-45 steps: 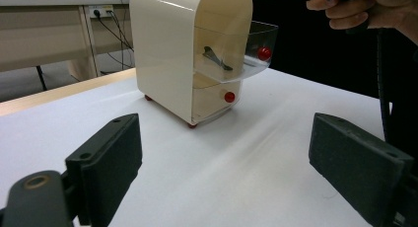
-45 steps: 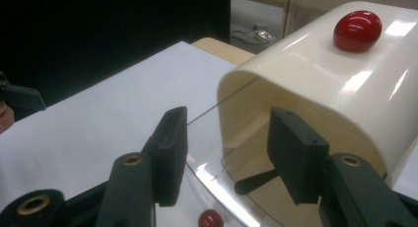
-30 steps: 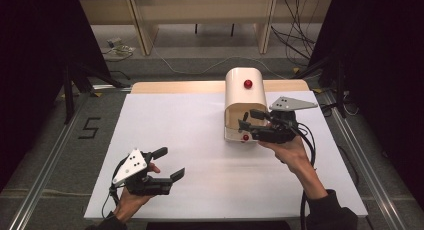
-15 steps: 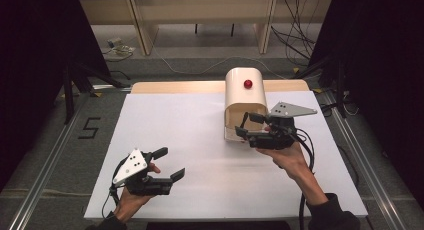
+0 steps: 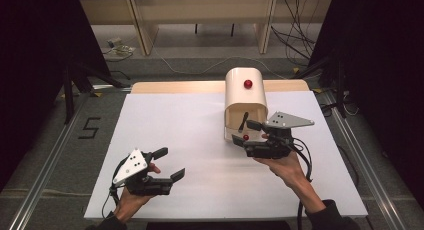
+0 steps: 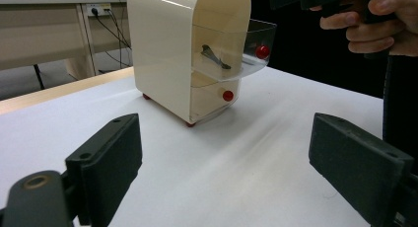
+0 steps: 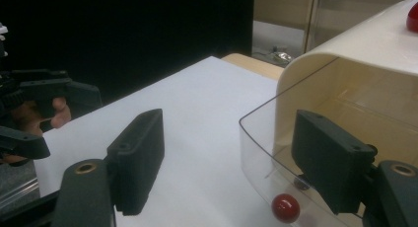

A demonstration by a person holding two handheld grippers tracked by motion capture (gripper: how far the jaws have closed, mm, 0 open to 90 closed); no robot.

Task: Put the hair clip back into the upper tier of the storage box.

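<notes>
The left gripper (image 5: 167,164) is hovering low over the near left part of the white mat (image 5: 185,135), its jaws standing wide apart with nothing between them. Straight ahead of those jaws, well beyond them in the left gripper view, the cream cabinet (image 6: 167,44) is standing on small red feet.

The right gripper (image 5: 250,136) is sitting at the near face of the cabinet, held in the person's right hand (image 5: 285,166), with its grey plate (image 5: 286,120) on top. Its jaws have just been opening and are now gaping, and nothing is pinched between them. In the right gripper view one jaw is hanging over bare mat while the other is overlapping the clear drawer (image 7: 276,143), which is pulled out toward the gripper; whether that jaw is touching the drawer wall I cannot tell. A red knob (image 7: 286,208) is showing low on the drawer front, between the jaws and nearer the one at the drawer.

Inside the open drawer a thin dark metal piece (image 6: 215,57) is lying. Below it a second drawer with its own red knob (image 6: 227,95) is staying shut. A red button (image 5: 247,83) is sitting on the cabinet top, past the right gripper.

Off the mat, to the far left of the left gripper, a black "5" (image 5: 89,128) is marked on the floor. No brand or label is readable on the cabinet.
</notes>
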